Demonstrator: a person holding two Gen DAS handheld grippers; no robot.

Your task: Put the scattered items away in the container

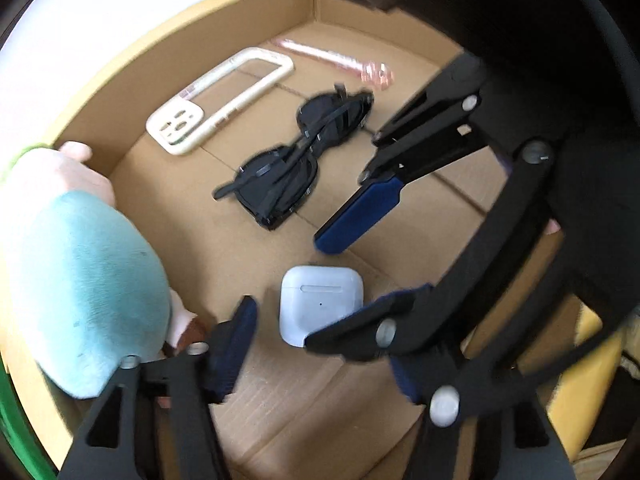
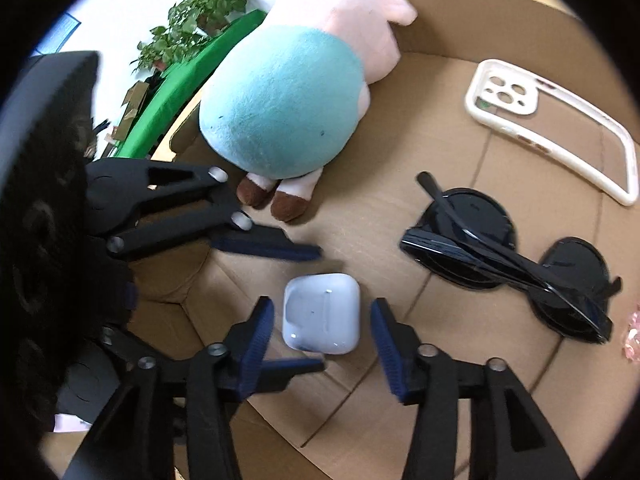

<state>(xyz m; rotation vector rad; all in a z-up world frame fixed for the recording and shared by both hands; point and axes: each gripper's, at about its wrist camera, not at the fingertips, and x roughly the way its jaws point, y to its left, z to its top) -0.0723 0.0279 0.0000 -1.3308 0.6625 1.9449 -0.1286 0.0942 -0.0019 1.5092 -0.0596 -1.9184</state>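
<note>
Inside the box (image 2: 440, 32), on its cardboard floor, your earbud case (image 2: 321, 314) lies between the spread fingers of your right hand-held gripper (image 2: 322, 328), which touch nothing. Your left hand-held gripper (image 1: 316, 340) is also apart and empty, hovering over the same case.

Both tools crowd one spot, so you risk knocking them together, or nudging the smooth case so it slides toward the sunglasses (image 2: 516, 264) nearby. Closing either one now would lift the case back out.

Also resting on the floor are a phone case (image 2: 560, 128) near the far wall, a plush toy (image 2: 288, 96) leaning on the box's edge, and something pink (image 1: 340, 62) in the far corner. Beyond the box you can see a green strip (image 2: 180, 96), a plant (image 2: 192, 16) and a white wall.
</note>
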